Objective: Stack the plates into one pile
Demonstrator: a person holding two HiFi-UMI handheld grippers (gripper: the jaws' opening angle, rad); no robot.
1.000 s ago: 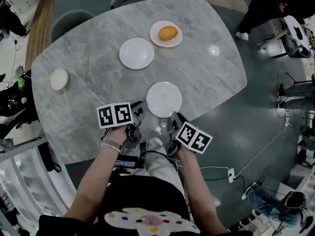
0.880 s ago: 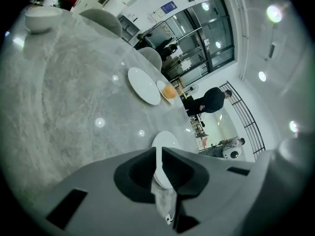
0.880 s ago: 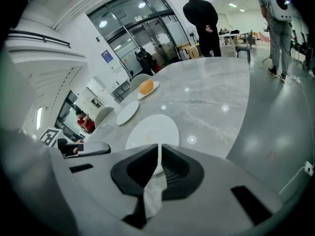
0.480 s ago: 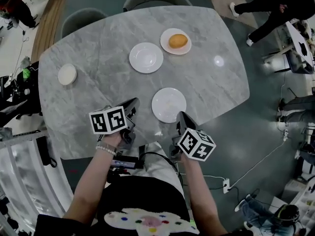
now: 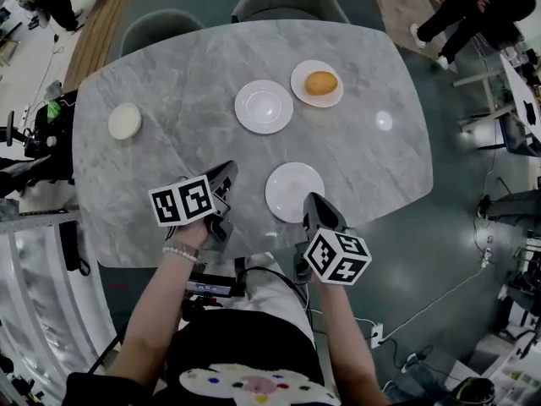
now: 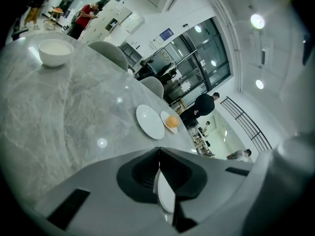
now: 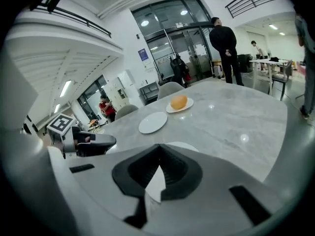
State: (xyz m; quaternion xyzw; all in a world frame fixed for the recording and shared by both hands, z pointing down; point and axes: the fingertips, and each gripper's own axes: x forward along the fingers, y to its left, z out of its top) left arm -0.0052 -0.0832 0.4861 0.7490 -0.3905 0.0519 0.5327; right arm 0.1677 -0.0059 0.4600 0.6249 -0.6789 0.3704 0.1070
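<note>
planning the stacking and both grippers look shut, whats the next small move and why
Probably open the right gripper and ease it onto the rim of the near plate: both it and the left gripper are shut on nothing, and that plate lies bare right beside its tip.

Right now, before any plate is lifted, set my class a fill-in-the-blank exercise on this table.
Counting the near plate, the marble table holds ____ plates.
The round orange food lies on the plate ____ from the person.
The left gripper and right gripper both have ____ jaws, holding nothing.
The white bowl stands on the person's ____ side.
Missing words: three, farthest, shut, left.
</note>
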